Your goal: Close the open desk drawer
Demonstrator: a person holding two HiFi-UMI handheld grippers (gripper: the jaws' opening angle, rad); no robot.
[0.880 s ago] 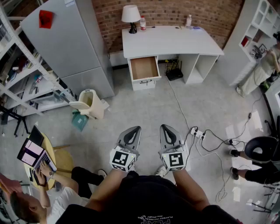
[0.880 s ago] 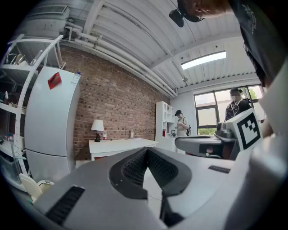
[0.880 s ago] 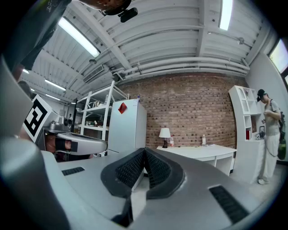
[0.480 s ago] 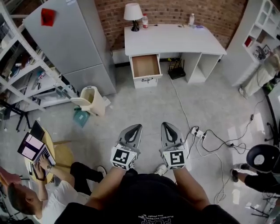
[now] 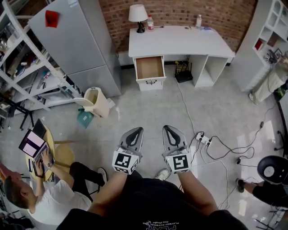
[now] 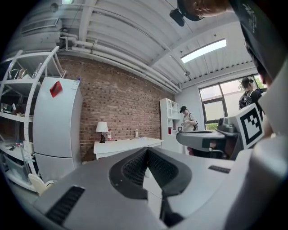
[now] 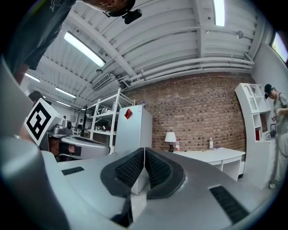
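Both tools are held low in front of the person, side by side and aimed across the room, well apart from the work.

Left gripper [image 5: 137,130]: fingers [image 6: 135,167] clenched together, nothing between them. Right gripper [image 5: 168,128]: fingers [image 7: 128,170] likewise pressed together and empty.

The white flat-topped desk [image 5: 180,41] stands against the red brick wall [image 5: 180,11]. At its left end, the white drawer with a bare brown interior [image 5: 150,67] stands pulled out over the grey floor [image 5: 148,108], front panel towards the person.

Judgement: approach stage, no contact made. Clenched fingers suit a flat push on the drawer front. White cables [image 5: 211,143] lie right of the direct path.
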